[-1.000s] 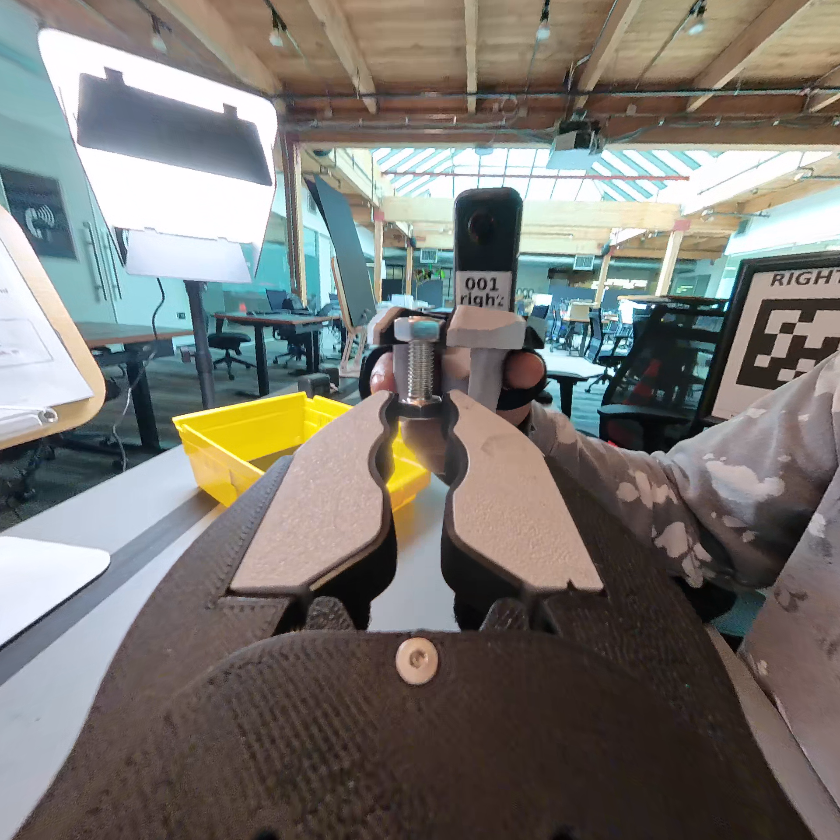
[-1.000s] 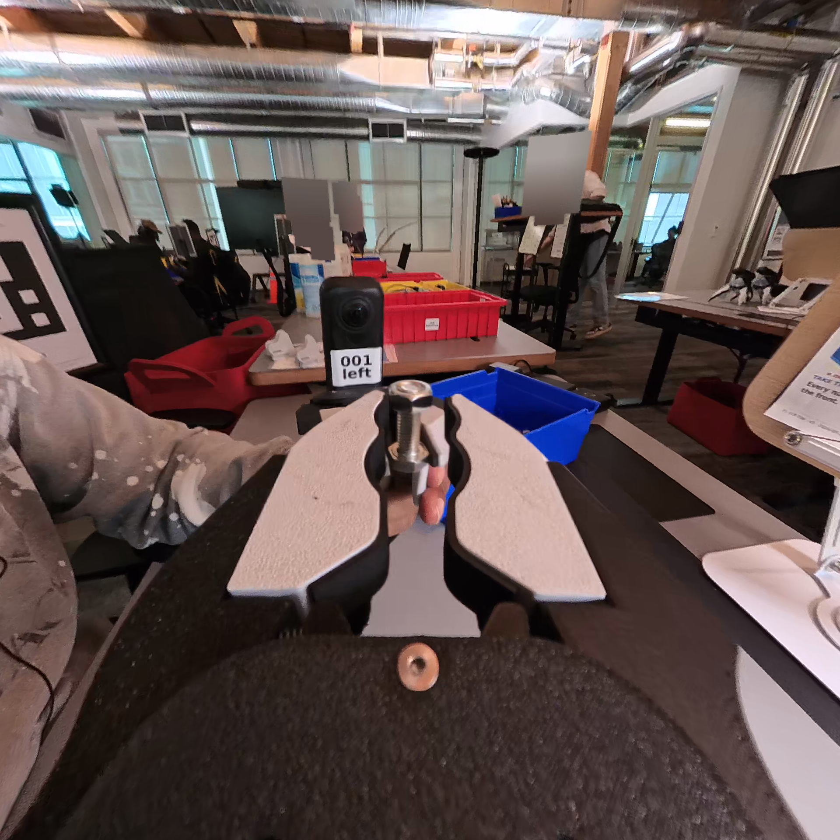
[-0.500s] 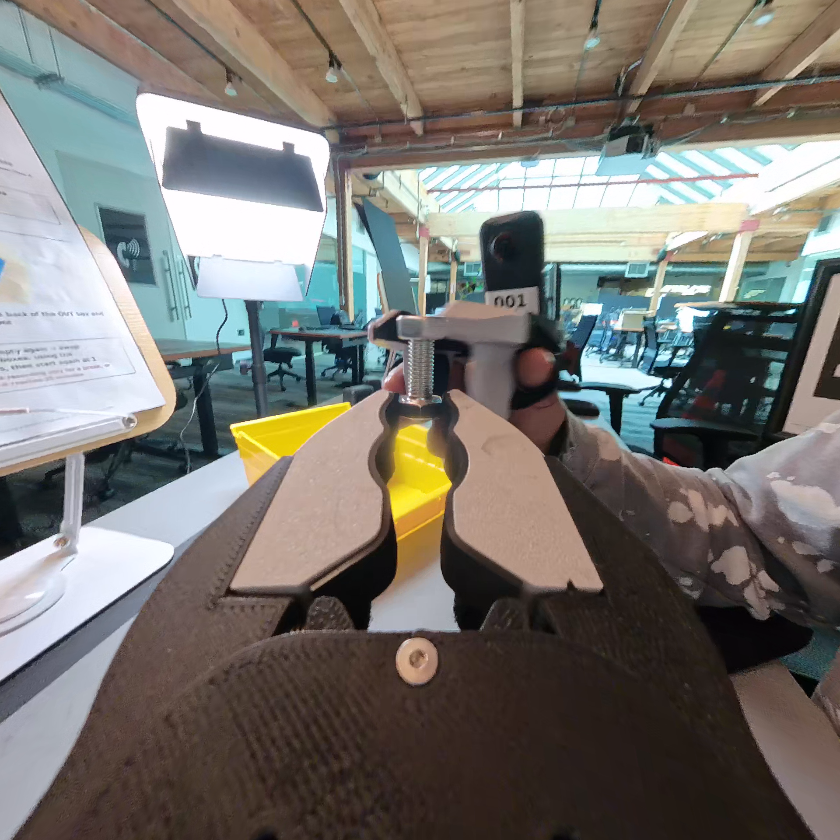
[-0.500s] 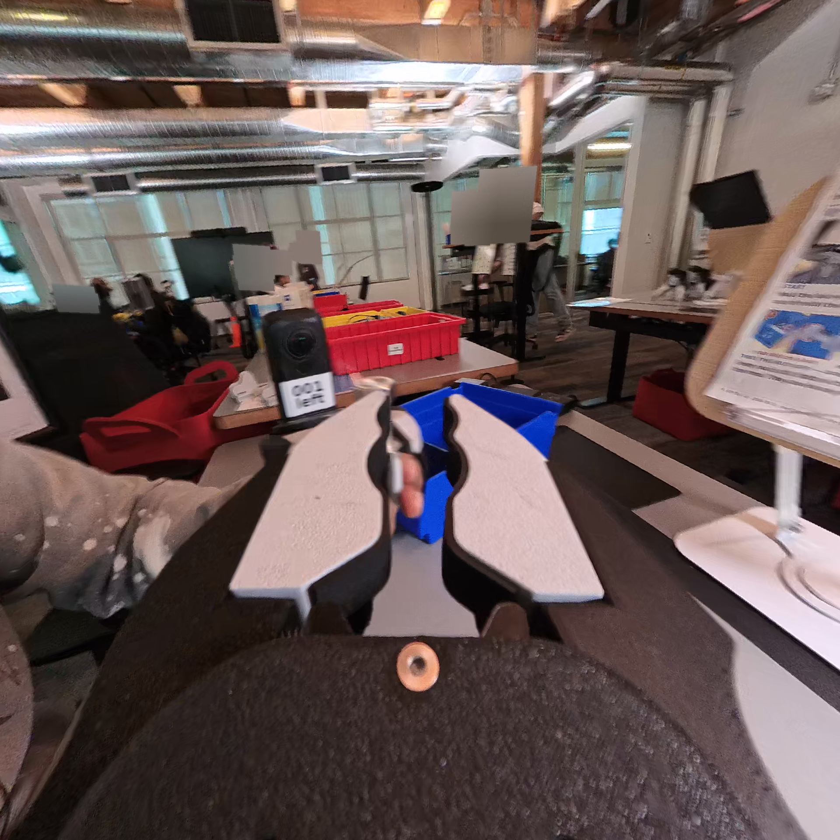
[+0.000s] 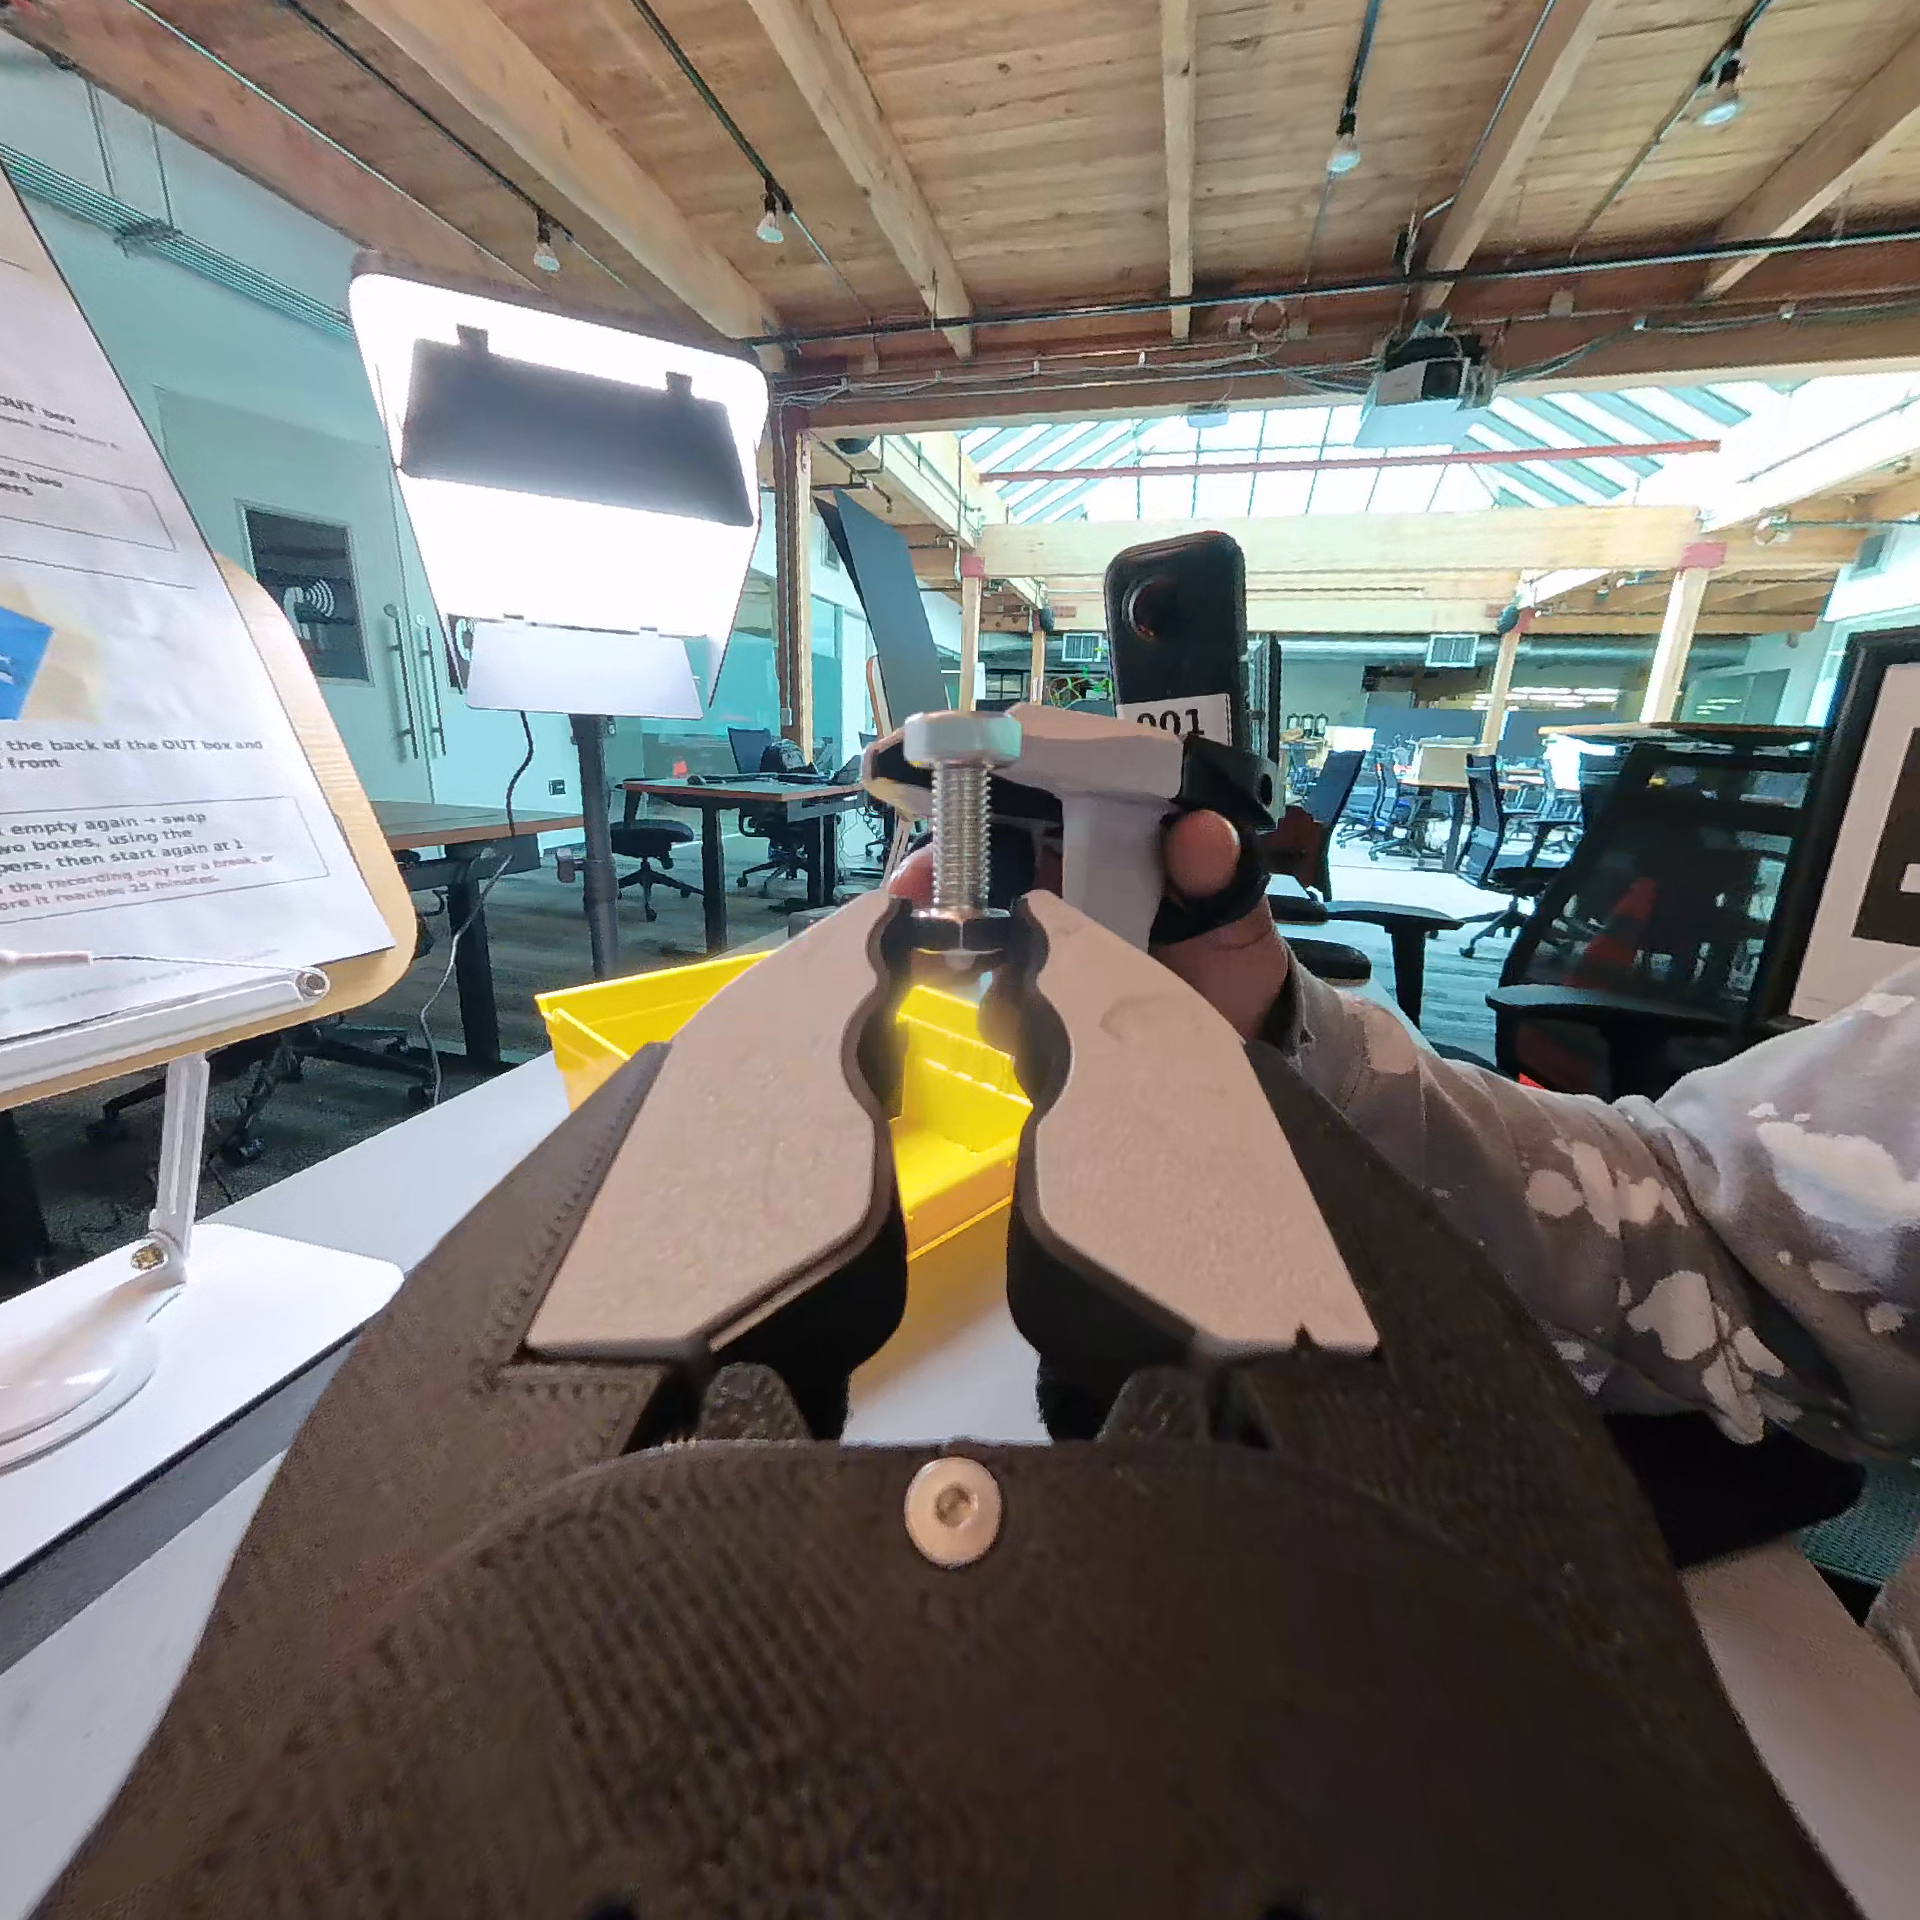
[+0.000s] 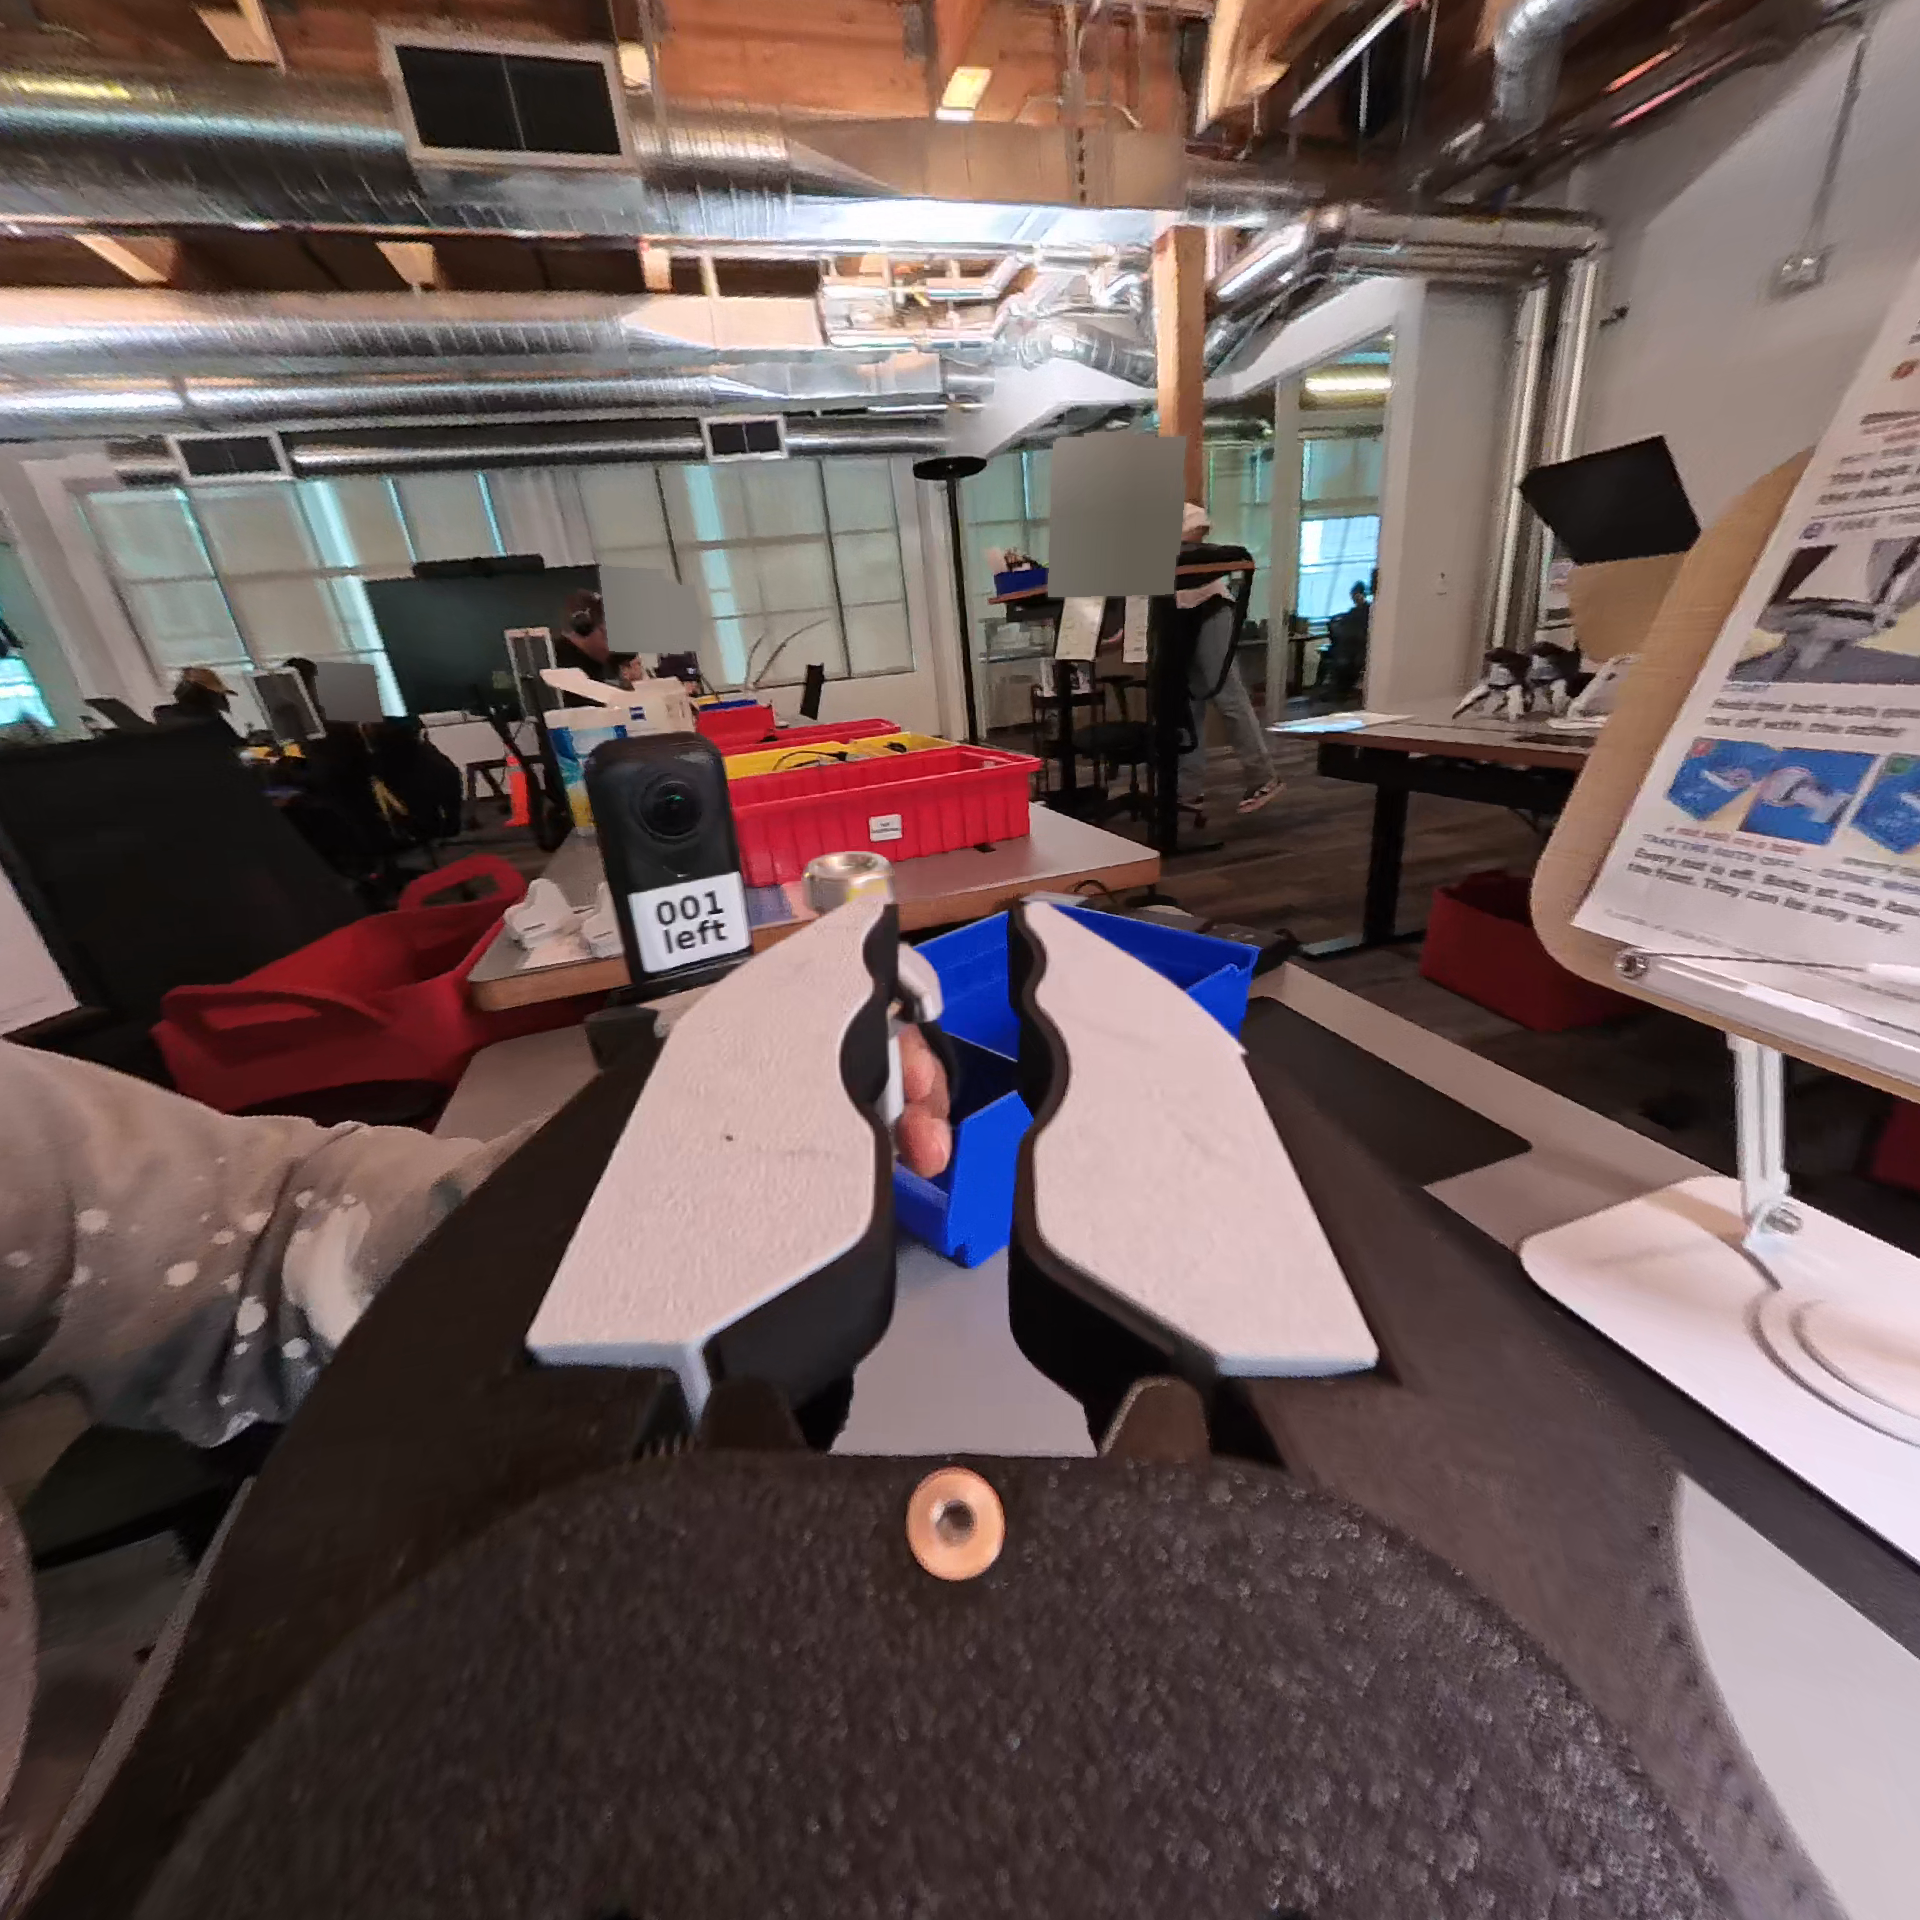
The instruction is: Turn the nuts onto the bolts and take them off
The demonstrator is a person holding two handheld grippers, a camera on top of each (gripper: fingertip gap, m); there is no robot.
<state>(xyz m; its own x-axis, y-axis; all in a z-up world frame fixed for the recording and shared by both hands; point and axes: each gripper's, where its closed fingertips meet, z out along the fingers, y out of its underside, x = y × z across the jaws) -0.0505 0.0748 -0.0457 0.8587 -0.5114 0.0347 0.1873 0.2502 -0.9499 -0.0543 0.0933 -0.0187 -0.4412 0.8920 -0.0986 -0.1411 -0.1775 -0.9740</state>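
Observation:
A steel bolt (image 5: 961, 831) stands upright, head up, with a hex nut (image 5: 956, 928) low on its thread. My left gripper (image 5: 961, 935) is shut on the nut. My right gripper (image 6: 951, 920) has its jaws a little apart with nothing between them. The bolt head (image 6: 847, 881) shows just past its left fingertip. In the left wrist view the right gripper (image 5: 1091, 769) sits beside the bolt head, held in a hand. One left-gripper finger (image 6: 914, 987) shows through the right gripper's gap.
A yellow bin (image 5: 623, 1013) sits on the white table behind the left gripper, and a blue bin (image 6: 1143, 951) behind the right one. A clipboard on a white stand (image 5: 156, 779) is at the left, seen also at right (image 6: 1766, 831). A spotted sleeve (image 5: 1662, 1195) crosses the right. The grippers are tip to tip, or close to it.
The right gripper has swung to its right and the bolt has left its jaws; a second ago the bolt stood between them. The left gripper has stayed shut on the nut.

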